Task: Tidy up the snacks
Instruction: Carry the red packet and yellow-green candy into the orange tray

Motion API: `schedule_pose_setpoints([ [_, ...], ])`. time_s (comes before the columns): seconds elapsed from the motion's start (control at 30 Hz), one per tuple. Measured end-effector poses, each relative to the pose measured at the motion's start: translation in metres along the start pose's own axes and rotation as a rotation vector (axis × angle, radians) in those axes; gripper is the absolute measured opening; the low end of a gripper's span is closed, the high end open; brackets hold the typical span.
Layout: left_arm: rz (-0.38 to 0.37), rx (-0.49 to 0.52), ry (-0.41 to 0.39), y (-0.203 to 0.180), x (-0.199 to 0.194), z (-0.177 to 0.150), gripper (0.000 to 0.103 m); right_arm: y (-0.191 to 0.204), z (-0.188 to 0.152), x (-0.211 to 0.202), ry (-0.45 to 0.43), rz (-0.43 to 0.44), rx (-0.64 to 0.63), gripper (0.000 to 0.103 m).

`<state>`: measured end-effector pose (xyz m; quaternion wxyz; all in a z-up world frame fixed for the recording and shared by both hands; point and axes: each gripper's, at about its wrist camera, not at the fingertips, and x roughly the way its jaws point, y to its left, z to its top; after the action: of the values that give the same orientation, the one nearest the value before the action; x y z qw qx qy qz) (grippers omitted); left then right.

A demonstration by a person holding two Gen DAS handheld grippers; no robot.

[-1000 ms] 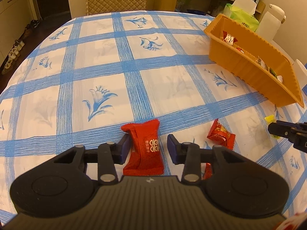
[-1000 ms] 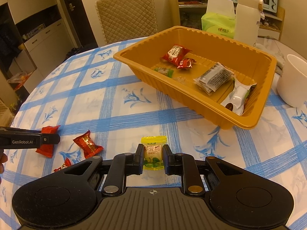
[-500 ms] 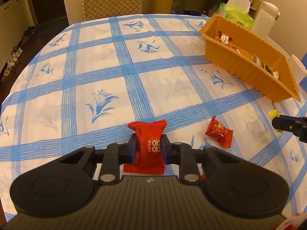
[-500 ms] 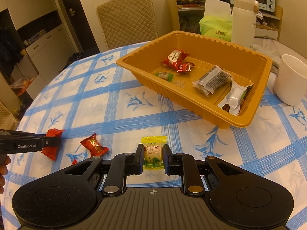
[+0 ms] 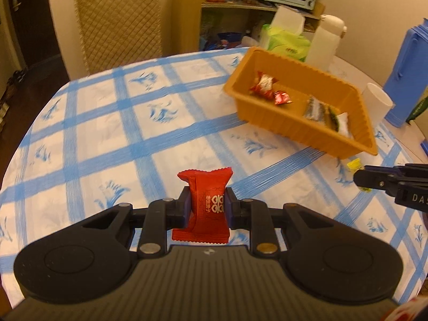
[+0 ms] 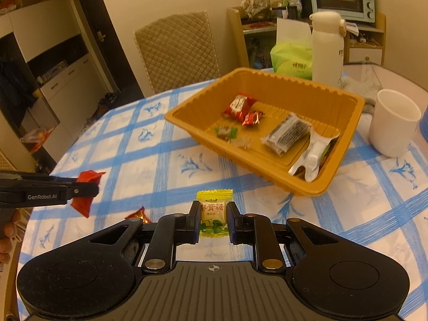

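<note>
Blue-checked cloth (image 5: 149,139) covers the round table, and since a second ago both grippers have lifted off it, each carrying a sweet.

At the left, the left gripper (image 5: 207,206), whose fingers stood apart on either side of the red packet (image 5: 207,203) a second ago, is now clamped on that packet's middle; the packet hangs clear of the cloth, its crimped ends sticking out above and below the pads. In the right wrist view the same packet shows at the left edge, held above the cloth near the table's rim. On the cloth between the two grippers a small red candy (image 6: 137,214) lies loose, half hidden behind the right gripper's body.

The right gripper (image 6: 214,215) is clenched on the yellow-green candy (image 6: 214,211), as it was a second ago, and has risen with it. The orange tray (image 6: 345,144) now sits higher and farther in both views than before; it lies ahead and to the right, with several wrapped snacks already inside and bare floor along its near wall. Open cloth runs from both grippers to the tray's near rim. Just right of the tray stands a white cup (image 6: 393,123), near its far corner; a white bottle (image 6: 327,48) and a green tissue pack (image 6: 291,61) crowd the rim behind it.
</note>
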<state>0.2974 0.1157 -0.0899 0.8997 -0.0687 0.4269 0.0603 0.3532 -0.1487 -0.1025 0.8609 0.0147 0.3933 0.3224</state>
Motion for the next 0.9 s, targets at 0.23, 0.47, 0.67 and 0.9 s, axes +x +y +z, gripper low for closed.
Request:
schedule_pose_setpoints([
  [0.23,-0.071,0.079,-0.046,-0.029,0.005,0.035,0.022,-0.006,0.019,-0.008,-0.048,0.002,0.008,0.020],
  [0.47,-0.128,0.142,-0.076,-0.057,0.022,0.074,0.022,-0.022,0.042,-0.003,-0.078,-0.006,0.050,0.020],
  [0.67,-0.170,0.172,-0.074,-0.074,0.047,0.104,0.022,-0.041,0.062,0.010,-0.093,-0.033,0.098,0.020],
  [0.9,-0.196,0.196,-0.056,-0.092,0.081,0.127,0.022,-0.063,0.080,0.030,-0.103,-0.079,0.141,0.020],
])
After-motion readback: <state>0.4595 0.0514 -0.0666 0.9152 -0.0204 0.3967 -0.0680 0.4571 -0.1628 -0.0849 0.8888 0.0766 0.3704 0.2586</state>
